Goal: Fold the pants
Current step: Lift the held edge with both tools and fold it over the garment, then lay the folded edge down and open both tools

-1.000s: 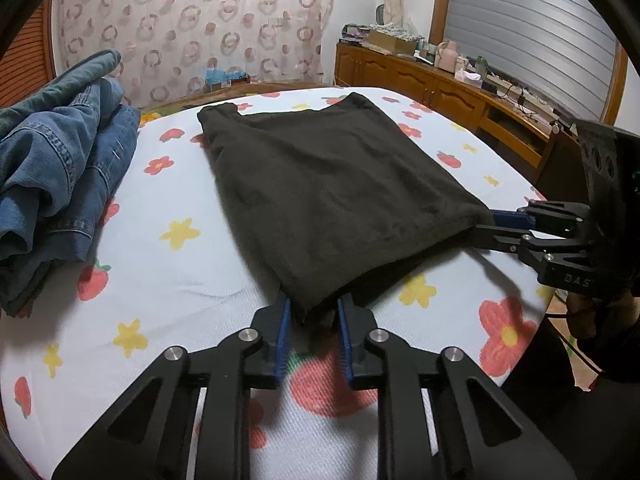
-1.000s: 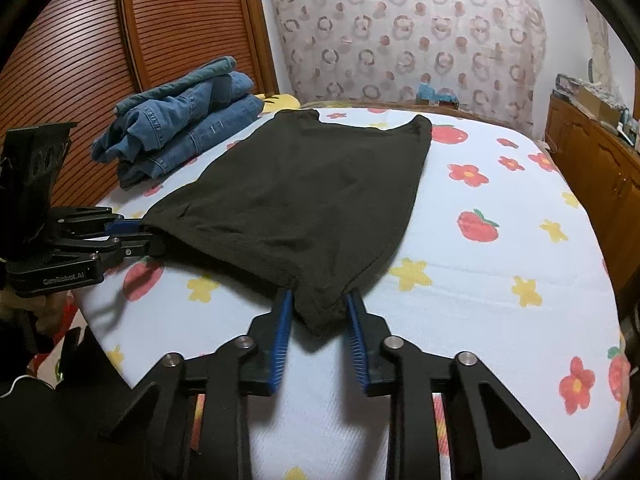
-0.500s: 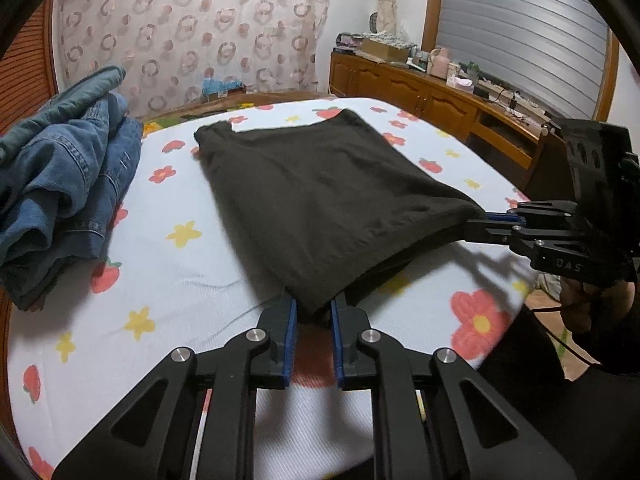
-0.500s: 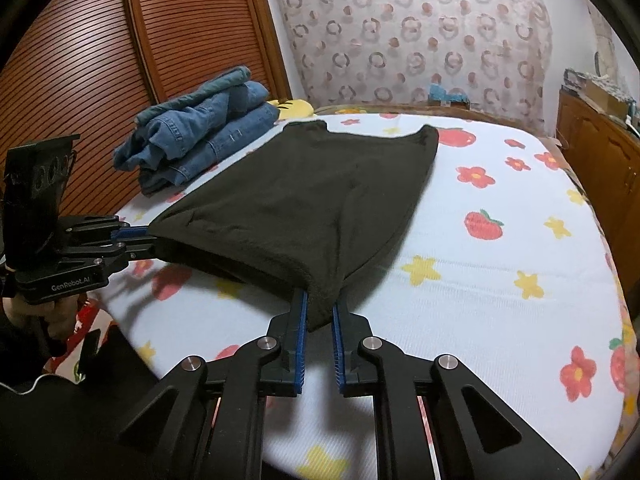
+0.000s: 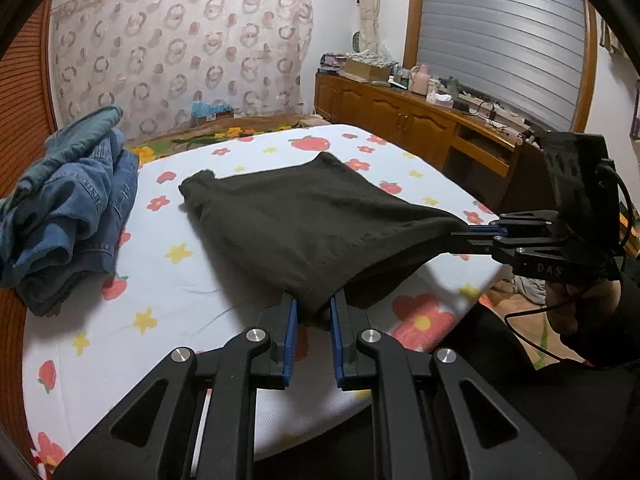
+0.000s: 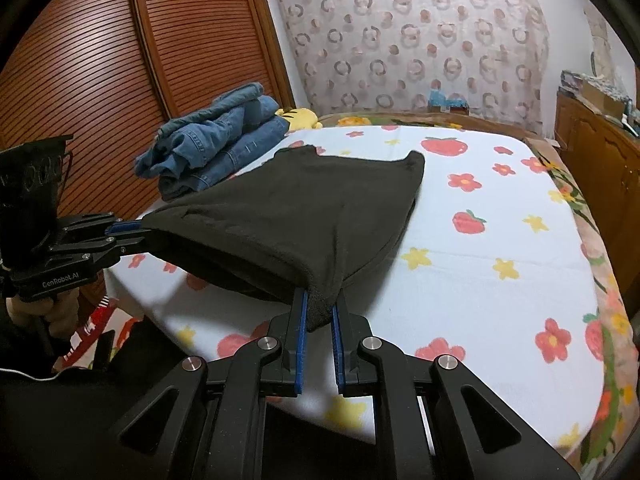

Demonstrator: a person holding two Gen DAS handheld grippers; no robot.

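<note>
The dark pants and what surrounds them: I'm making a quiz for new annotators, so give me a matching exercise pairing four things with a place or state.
Things:
1. dark pants
2. blue jeans
3. left gripper
4. wooden cabinet

States or places:
A. piled at the bed's left side
B. near edge lifted off the bed
C. along the wall under the shutter
D. fingers closed on a fabric corner

Pairs: 1-B, 2-A, 3-D, 4-C
</note>
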